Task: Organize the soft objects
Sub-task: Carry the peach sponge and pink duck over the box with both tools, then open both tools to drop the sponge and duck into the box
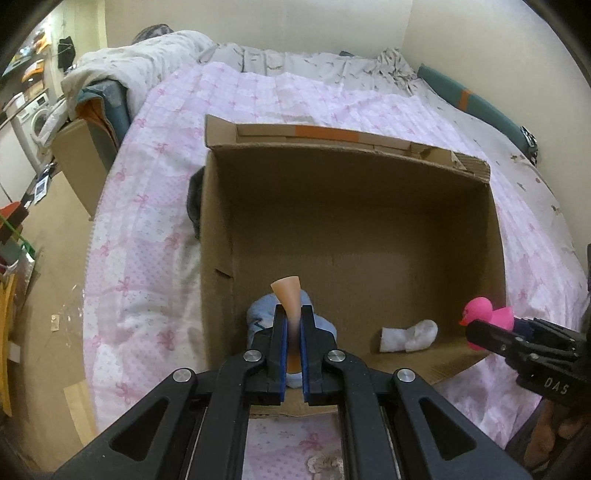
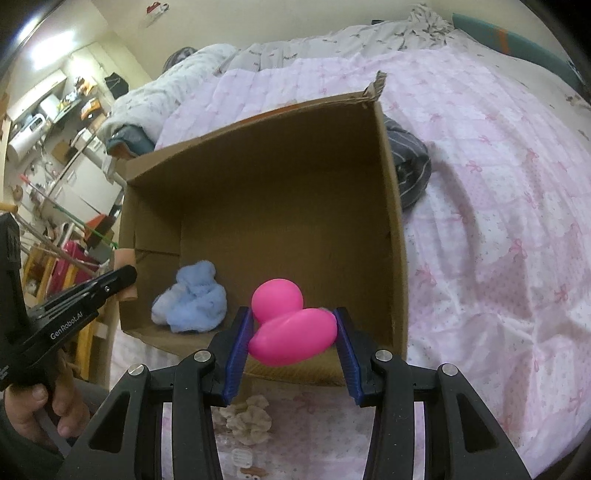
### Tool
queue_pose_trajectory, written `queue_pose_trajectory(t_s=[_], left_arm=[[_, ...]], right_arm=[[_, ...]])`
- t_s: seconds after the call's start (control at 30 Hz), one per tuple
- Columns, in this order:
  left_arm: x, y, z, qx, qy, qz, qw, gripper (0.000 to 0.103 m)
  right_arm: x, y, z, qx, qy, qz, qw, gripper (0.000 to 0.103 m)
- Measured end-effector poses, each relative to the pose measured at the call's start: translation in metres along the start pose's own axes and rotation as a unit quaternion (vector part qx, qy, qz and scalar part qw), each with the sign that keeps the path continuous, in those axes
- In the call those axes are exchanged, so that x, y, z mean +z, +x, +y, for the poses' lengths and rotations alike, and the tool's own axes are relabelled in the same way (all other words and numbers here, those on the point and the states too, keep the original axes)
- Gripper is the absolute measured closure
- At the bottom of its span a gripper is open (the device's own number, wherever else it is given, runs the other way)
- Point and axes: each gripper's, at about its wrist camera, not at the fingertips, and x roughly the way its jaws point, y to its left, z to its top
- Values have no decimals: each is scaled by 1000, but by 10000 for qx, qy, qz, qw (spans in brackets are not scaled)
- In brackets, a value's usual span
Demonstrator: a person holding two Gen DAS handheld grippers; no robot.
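Bed (image 1: 258,96) against cream wall (image 1: 258,22).

R gripper (image 2: 293,332) clamps pink duck (image 2: 291,332) over cardboard box (image 2: 391,206).

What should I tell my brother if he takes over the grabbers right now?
Left gripper: shut on a thin peach soft piece, above the near-left part of the cardboard box.
Right gripper: shut on the pink rubber duck, over the box's near edge.
Done: blue fluffy cloth and white sock lie in the box.
Left: drop both held things in, then probably fetch the beige scrunchie on the bedspread before the box and the dark striped cloth beside it.
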Motion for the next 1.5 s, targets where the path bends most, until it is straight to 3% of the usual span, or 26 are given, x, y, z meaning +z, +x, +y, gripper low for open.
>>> queue_pose_trajectory(t_s=[0.23, 0.83, 1.1, 1.2, 1.27, 1.3, 1.5], left_arm=[[-4, 3, -7, -169, 89, 82, 9998, 97], [-5, 4, -7, -40, 28, 32, 10000, 97], [-6, 6, -6, 175, 104, 48, 9998, 87], [-6, 6, -6, 207, 107, 77, 9997, 74], [-6, 6, -6, 246, 81, 89, 9996, 47], [-5, 5, -5, 254, 61, 73, 9996, 42], [-5, 4, -4, 287, 67, 32, 9996, 39]], right_arm=[[-3, 10, 7, -88, -200, 204, 9996, 56], [-8, 22, 8, -222, -292, 490, 9981, 56], [-7, 23, 8, -245, -265, 493, 9981, 56], [-6, 24, 7, -251, -246, 511, 9981, 56], [-6, 24, 7, -248, -238, 515, 9981, 56], [-6, 25, 7, -246, -235, 520, 9981, 56], [-6, 27, 6, -237, -224, 566, 9979, 56]])
